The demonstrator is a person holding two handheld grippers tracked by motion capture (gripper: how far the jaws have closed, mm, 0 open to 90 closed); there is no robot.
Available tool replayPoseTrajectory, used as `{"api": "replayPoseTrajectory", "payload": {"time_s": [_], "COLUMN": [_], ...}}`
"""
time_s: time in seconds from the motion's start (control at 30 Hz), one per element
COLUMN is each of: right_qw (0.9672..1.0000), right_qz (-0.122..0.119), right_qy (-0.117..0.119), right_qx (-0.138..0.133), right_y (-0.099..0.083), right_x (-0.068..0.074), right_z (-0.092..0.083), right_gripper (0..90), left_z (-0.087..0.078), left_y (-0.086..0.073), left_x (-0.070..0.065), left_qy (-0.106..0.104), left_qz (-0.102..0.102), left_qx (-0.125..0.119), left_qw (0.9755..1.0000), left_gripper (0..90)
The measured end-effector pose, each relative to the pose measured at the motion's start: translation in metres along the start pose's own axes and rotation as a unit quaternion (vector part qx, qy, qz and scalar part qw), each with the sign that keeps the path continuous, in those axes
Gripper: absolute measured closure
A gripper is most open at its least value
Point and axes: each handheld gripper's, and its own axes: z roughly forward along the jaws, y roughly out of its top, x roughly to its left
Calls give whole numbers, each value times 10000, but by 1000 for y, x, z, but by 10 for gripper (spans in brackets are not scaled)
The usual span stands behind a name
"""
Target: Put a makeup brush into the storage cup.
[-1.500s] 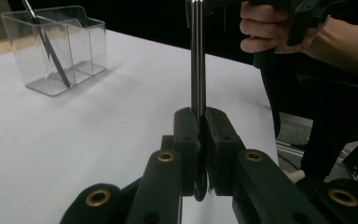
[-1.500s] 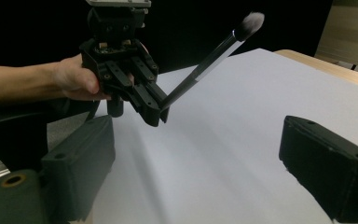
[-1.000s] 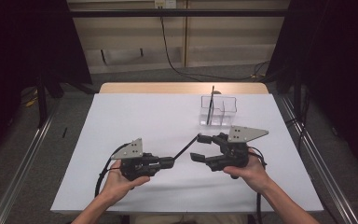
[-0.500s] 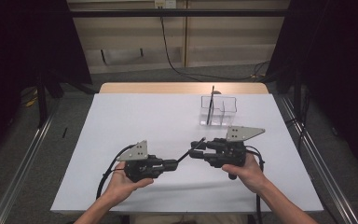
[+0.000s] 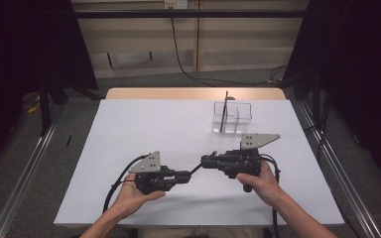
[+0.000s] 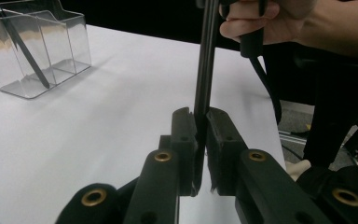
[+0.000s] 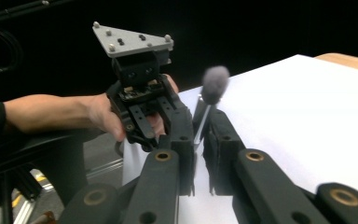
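Observation:
A thin black makeup brush (image 5: 196, 170) spans the gap between both grippers, just above the white table (image 5: 129, 129). My left gripper (image 5: 188, 176) is shut on its black handle (image 6: 207, 60), which runs away from the jaws toward the other hand. My right gripper (image 5: 204, 161) has just been closing and now pinches the brush at its silver neck, with the grey fluffy head (image 7: 215, 79) poking out past the jaws. The two grippers point at each other, tips close together.
A clear plastic organiser (image 5: 243, 115) with compartments stands at the back right of the table, with a dark slim brush (image 5: 223, 113) leaning in it. Cables trail from both grippers toward the front edge. Metal rails run along both sides of the table.
The right gripper's jaws went from apart to closed on the brush. The left gripper shifted slightly toward the right one, still holding the handle.

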Motion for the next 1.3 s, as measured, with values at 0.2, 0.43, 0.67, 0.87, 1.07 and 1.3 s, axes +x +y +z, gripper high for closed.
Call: {"api": "replayPoseTrajectory", "payload": {"time_s": [0.2,0.43,0.67,0.87,1.07,1.3], "right_qw": [10000,10000,9999,9998,9997,9994], "right_qz": [9,-6,13,36,29,14], "right_qy": [-18,-37,-104,-171,-237,-336], "right_qx": [12,39,86,65,95,112], "right_y": [0,1,1,3,3,5], "right_x": [0,2,1,0,-1,-2], "right_z": [0,0,-2,-6,-9,-15], "right_gripper": [840,840,840,840,840,840], "left_z": [-1,-4,-8,-13,-20,-24], "left_y": [0,0,-1,0,1,-1], "left_x": [1,1,1,-2,-2,-2], "left_qy": [116,328,566,972,1259,1306], "left_qz": [6,-28,-207,-321,-344,-574], "left_qx": [-107,-210,-268,-248,-186,-73], "left_qw": [9999,9992,9978,9944,9913,9897], "left_gripper": [767,634,501,309,144,46]}}
